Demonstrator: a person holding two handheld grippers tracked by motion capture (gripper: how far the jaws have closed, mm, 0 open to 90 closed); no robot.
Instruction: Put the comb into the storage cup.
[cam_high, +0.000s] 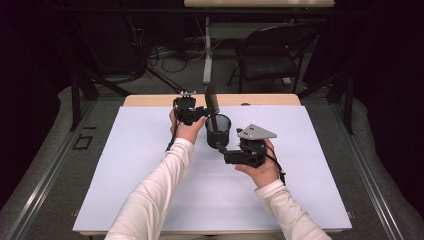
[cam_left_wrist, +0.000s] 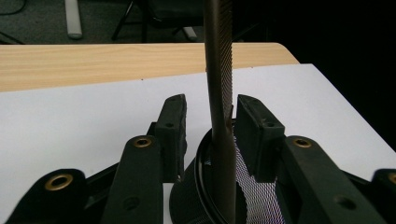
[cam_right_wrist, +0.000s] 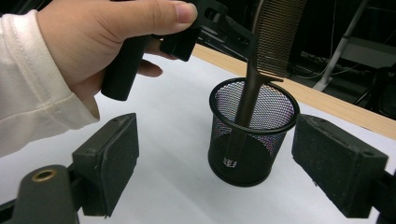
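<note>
A black mesh cup (cam_high: 218, 131) stands upright on the white sheet (cam_high: 150, 190), with a dark comb (cam_high: 212, 102) standing in it, teeth end up. My left gripper (cam_high: 204, 112) is at the cup's far left, level with the comb. In the left gripper view the comb (cam_left_wrist: 218, 70) rises between my left gripper's (cam_left_wrist: 211, 105) jaws, with a gap on the left side, above the cup (cam_left_wrist: 187, 196). My right gripper (cam_high: 222, 150) sits at the cup's near right. Its own view has my right gripper (cam_right_wrist: 217, 121) wide open, the cup (cam_right_wrist: 252, 140) and comb (cam_right_wrist: 275, 37) just ahead, untouched.
The white sheet covers a wooden table whose far edge (cam_high: 150, 100) shows bare. A folding chair (cam_high: 275, 50) and table legs stand on the floor beyond. The person's left hand (cam_right_wrist: 93, 46) is close in front of my right gripper's left jaw.
</note>
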